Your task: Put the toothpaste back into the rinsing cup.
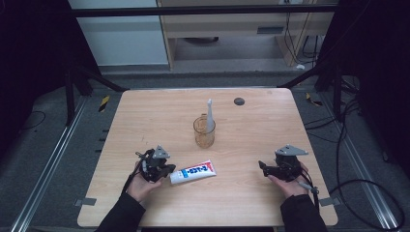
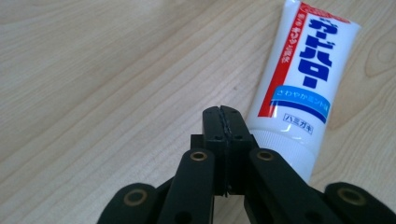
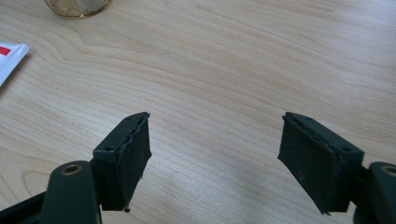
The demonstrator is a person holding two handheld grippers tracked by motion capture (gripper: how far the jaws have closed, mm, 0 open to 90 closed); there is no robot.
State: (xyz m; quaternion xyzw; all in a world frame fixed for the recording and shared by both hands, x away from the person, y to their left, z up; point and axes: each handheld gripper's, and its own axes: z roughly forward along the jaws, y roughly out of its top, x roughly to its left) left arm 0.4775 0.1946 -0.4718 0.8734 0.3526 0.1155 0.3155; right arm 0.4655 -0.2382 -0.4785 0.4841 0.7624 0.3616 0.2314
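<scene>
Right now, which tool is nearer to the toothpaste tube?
Left. The left tool, shut, sits right beside the toothpaste tube at its cap end; the right tool, open, is far across the table.

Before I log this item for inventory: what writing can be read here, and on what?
On the toothpaste tube, big blue letters: "ケードハロー", not fully sure.
Light blue band: "さわやかミント味", last character unclear.
Boxed text: "ハミガキ".
Red strip: too small to read.
Nothing else bears writing.
</scene>
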